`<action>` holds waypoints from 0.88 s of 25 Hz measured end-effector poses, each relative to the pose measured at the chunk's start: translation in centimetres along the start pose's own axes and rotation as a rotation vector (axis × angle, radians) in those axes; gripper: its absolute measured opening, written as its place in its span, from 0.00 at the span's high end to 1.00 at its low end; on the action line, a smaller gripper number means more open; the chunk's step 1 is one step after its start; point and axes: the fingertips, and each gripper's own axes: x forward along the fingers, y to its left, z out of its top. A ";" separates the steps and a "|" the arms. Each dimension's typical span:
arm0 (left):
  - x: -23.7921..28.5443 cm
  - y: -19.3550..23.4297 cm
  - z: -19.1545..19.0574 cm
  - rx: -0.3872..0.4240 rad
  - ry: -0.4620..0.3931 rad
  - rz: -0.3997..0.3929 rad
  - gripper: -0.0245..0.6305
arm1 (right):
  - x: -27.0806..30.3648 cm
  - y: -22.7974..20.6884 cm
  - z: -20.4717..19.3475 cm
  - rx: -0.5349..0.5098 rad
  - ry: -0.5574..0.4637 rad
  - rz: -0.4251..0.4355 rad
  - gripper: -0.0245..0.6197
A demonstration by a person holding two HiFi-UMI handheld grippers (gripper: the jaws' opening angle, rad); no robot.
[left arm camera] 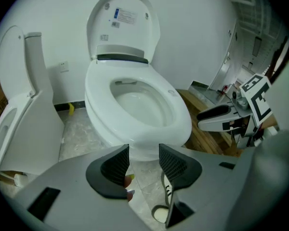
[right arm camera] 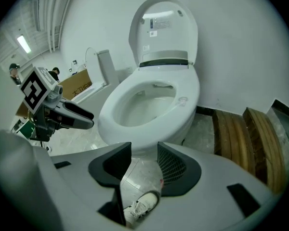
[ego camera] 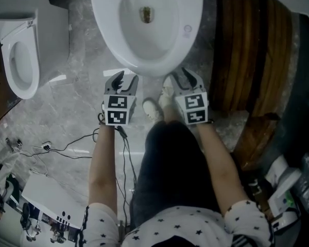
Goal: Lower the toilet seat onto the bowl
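- Left gripper (ego camera: 124,79) and right gripper (ego camera: 181,76): both hang just in front of the bowl and point steeply down at the floor. Each gripper's jaws stand apart with nothing between them but floor and a shoe seen far below.
- Floor (ego camera: 77,112): grey marbled tiles under everything.
- Toilet bowl (ego camera: 144,66): white, straight ahead of the person. Its front rim lies just beyond both grippers, and neither touches it.
- Second toilet (ego camera: 20,60): stands well apart, to the person's left, and plays no part in the task.
- Wooden planks (ego camera: 242,45): lie on the floor beside the bowl, on the person's right.
- Toilet seat (left arm camera: 98,37): judged to be folded up with the lid in the upright flap behind the bowl, which carries labels and two small bumpers. The frames do not show clearly whether the ring is up, but the broad bare rim with its small round mark suggests so.
- Shoes (ego camera: 153,109): the person's white shoes, between the grippers and close to the bowl's foot.
- Cables (ego camera: 67,148): thin, dark, trailing across the floor on the left.
- Progress: on that reading nothing is done. The reach to the flap, the contact and the lowering all remain.
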 end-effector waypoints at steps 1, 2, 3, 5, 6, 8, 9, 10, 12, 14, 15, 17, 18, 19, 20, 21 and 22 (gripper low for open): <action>-0.8 -0.2 0.6 -0.012 -0.018 0.000 0.67 | -0.8 0.0 0.7 0.006 -0.018 0.000 0.69; -1.8 -0.5 1.2 -0.023 -0.033 -0.002 0.67 | -1.8 0.2 1.5 0.007 -0.037 0.002 0.69; -2.8 -0.9 1.8 -0.032 -0.044 -0.004 0.67 | -2.8 0.5 2.4 0.004 -0.055 0.005 0.69; -4.9 -1.6 3.1 -0.051 -0.070 -0.007 0.67 | -5.0 1.2 4.7 0.001 -0.098 0.013 0.69; -5.8 -1.7 4.2 -0.058 -0.091 -0.007 0.67 | -5.9 1.5 6.1 0.003 -0.126 0.016 0.69; -7.6 -2.0 6.9 -0.066 -0.144 -0.005 0.67 | -7.6 1.7 9.4 0.001 -0.188 0.019 0.69; -8.5 -2.1 8.2 -0.068 -0.171 -0.002 0.67 | -8.5 1.9 11.0 -0.003 -0.216 0.021 0.69; -9.5 -2.3 9.5 -0.072 -0.196 0.001 0.67 | -9.5 2.0 12.4 -0.009 -0.241 0.024 0.69; -11.6 -2.9 11.8 -0.088 -0.241 0.005 0.69 | -11.5 2.3 14.9 -0.017 -0.280 0.029 0.70; -13.7 -3.3 14.1 -0.109 -0.280 0.006 0.71 | -13.6 2.4 17.2 -0.017 -0.312 0.028 0.72; -14.6 -3.4 15.1 -0.119 -0.297 0.008 0.72 | -14.6 2.4 18.3 -0.014 -0.328 0.027 0.73; -16.5 -3.7 17.1 -0.132 -0.328 0.016 0.74 | -16.6 2.3 20.3 -0.009 -0.356 0.024 0.76; -17.4 -3.8 18.0 -0.135 -0.341 0.021 0.74 | -17.5 2.3 21.1 -0.010 -0.368 0.023 0.77; -18.3 -4.0 18.8 -0.136 -0.353 0.026 0.74 | -18.4 2.4 21.8 -0.013 -0.378 0.025 0.78; -19.1 -4.3 19.5 -0.136 -0.363 0.031 0.75 | -19.3 2.6 22.5 -0.018 -0.387 0.027 0.79; -20.0 -4.6 20.2 -0.136 -0.373 0.033 0.75 | -20.2 2.7 23.1 -0.021 -0.397 0.030 0.81; -20.9 -5.0 20.9 -0.136 -0.382 0.034 0.76 | -21.1 2.8 23.7 -0.025 -0.408 0.032 0.82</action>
